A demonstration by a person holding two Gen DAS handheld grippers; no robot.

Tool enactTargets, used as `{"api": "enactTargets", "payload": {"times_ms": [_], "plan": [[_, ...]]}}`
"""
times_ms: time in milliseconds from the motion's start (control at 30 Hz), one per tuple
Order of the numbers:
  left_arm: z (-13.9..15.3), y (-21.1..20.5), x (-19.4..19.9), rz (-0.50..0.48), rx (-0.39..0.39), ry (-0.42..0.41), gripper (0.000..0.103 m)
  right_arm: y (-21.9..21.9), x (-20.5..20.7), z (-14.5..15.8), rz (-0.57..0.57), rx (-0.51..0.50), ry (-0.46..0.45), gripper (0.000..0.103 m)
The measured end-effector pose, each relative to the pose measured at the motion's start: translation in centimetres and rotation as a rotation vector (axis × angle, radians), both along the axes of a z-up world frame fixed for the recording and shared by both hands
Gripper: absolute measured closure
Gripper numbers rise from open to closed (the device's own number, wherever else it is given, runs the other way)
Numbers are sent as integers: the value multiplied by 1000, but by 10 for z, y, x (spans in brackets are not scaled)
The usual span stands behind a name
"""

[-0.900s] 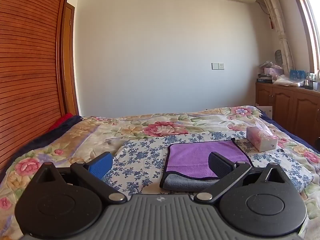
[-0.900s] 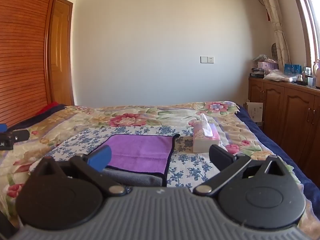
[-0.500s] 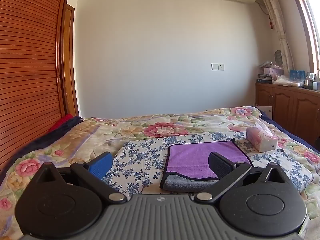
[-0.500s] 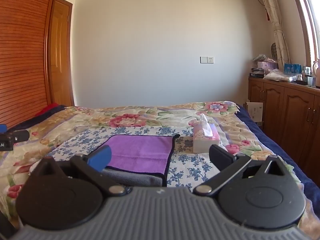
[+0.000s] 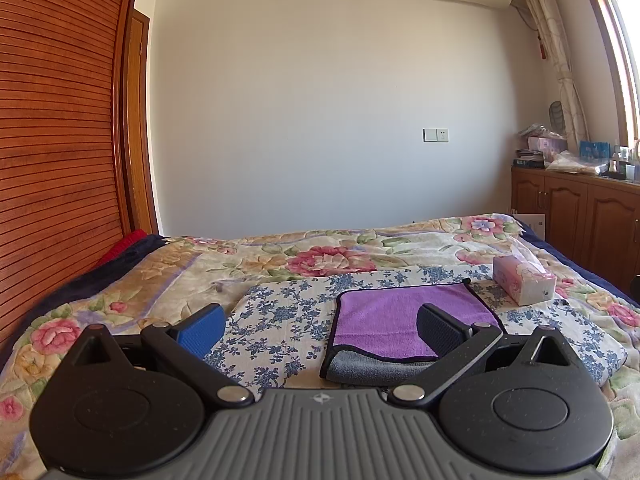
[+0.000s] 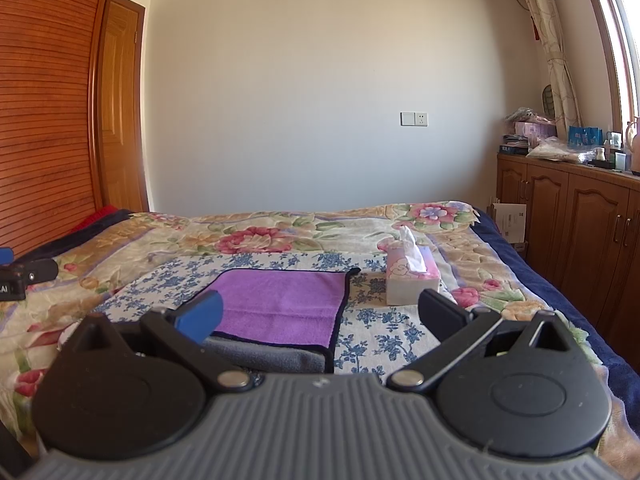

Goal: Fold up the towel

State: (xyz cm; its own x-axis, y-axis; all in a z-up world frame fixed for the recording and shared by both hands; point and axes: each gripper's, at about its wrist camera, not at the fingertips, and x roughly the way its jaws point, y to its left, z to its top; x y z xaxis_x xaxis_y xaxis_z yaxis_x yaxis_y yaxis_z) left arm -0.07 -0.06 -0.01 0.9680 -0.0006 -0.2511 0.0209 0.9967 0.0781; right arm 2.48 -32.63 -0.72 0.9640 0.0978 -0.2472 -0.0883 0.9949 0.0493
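A purple towel [image 5: 384, 316] with a grey underside and dark trim lies folded on a blue-flowered cloth [image 5: 280, 316] on the bed. It also shows in the right wrist view [image 6: 284, 304]. My left gripper [image 5: 320, 324] is open and empty, held above the bed in front of the towel's near left edge. My right gripper [image 6: 320, 316] is open and empty, held in front of the towel's near right edge. The left gripper's tip [image 6: 24, 280] shows at the left edge of the right wrist view.
A pink tissue box [image 5: 522, 284] stands on the bed right of the towel, also in the right wrist view [image 6: 410, 280]. Wooden cabinets [image 6: 580, 232] line the right wall. A slatted wooden wardrobe [image 5: 52, 160] stands at the left.
Both grippers have barely moved, with a slight downward drift of the scene in the left view. The towel lies unchanged.
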Motion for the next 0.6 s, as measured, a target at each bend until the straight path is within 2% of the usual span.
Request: {"api": "enactTargets", "payload": {"times_ms": [600], "plan": [[0, 0, 0, -1, 1, -2, 0, 1, 0, 0, 0, 1, 1, 0]]}}
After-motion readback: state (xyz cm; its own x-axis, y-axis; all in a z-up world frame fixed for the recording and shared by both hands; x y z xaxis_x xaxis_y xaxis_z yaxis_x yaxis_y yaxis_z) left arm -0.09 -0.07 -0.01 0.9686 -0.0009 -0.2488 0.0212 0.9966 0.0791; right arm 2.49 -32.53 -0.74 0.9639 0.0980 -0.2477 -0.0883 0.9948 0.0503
